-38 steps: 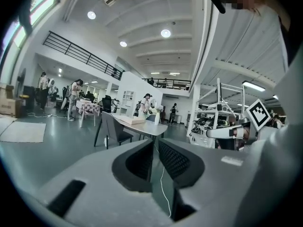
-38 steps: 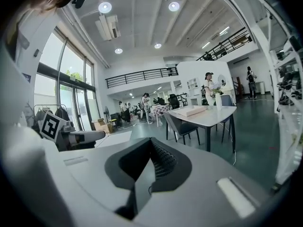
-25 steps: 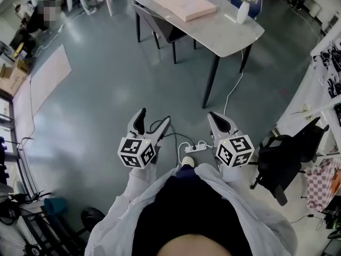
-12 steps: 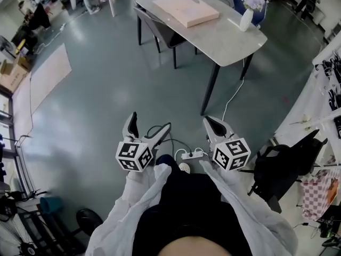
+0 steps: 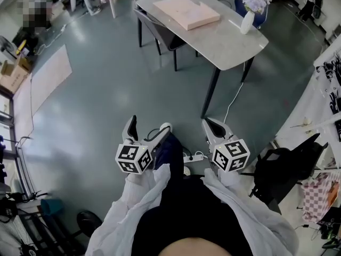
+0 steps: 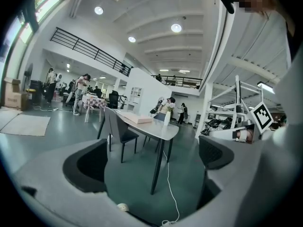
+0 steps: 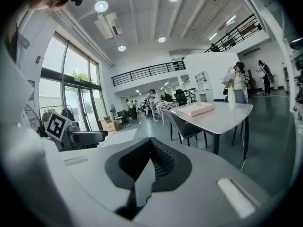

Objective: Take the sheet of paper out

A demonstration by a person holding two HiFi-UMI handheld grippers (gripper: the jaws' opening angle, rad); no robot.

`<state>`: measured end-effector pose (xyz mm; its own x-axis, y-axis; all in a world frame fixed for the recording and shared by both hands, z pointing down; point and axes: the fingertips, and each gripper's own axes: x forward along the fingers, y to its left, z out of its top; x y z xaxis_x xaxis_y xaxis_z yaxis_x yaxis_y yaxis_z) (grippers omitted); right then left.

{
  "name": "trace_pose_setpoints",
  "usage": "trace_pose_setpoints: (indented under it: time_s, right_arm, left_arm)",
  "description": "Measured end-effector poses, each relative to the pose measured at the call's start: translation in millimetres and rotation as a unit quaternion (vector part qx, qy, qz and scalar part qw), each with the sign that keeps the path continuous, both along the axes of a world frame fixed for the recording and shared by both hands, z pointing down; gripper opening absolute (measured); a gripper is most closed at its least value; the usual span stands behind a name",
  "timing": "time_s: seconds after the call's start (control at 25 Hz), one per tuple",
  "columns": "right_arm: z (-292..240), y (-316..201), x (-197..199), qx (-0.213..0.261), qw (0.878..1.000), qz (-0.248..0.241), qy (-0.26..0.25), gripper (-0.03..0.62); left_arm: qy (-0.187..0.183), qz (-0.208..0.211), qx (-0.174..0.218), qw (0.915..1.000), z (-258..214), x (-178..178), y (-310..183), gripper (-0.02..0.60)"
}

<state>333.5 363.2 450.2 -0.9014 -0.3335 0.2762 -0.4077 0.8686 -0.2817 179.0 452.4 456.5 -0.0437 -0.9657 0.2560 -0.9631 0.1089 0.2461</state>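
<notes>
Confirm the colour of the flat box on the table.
Pale pink flat box, clearest in head view.

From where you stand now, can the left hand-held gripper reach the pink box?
Probably not. The left hand-held gripper, jaws just opened and empty, is near the body; the pink box lies on the table across open floor. Step closer.

A flat, pale pink box lies on the grey table at the far side of the room, towards the table's left end. It lies level, a little turned against the table's edge. Its top is plain, with a small step near its right corner. The sheet of paper itself cannot be made out.
</notes>
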Motion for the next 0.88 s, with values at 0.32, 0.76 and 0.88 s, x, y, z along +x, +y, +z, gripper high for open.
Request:
trace_pose_setpoints:
  time_s: [0.32, 0.76, 0.88]
  right_arm:
    - [-13.2, -53.2, -30.9, 0.014, 1.000, 0.011, -0.008, 0.014]
    - [-18.0, -133.2, -97.5, 0.010, 0.999, 0.036, -0.001, 0.014]
    - [-22.1, -151.9, -122.2, 0.015, 0.999, 0.035, 0.001, 0.014]
  left_arm:
    - [0.002, 0.009, 0.021, 0.9997, -12.6, -32.6, -58.6, 0.598]
    - [0.014, 0.025, 0.019, 0.9994, -17.4, -103.3, -137.1, 0.598]
    - [0.012, 0.029, 0.016, 0.9994, -17.6, -127.0, -155.6, 0.598]
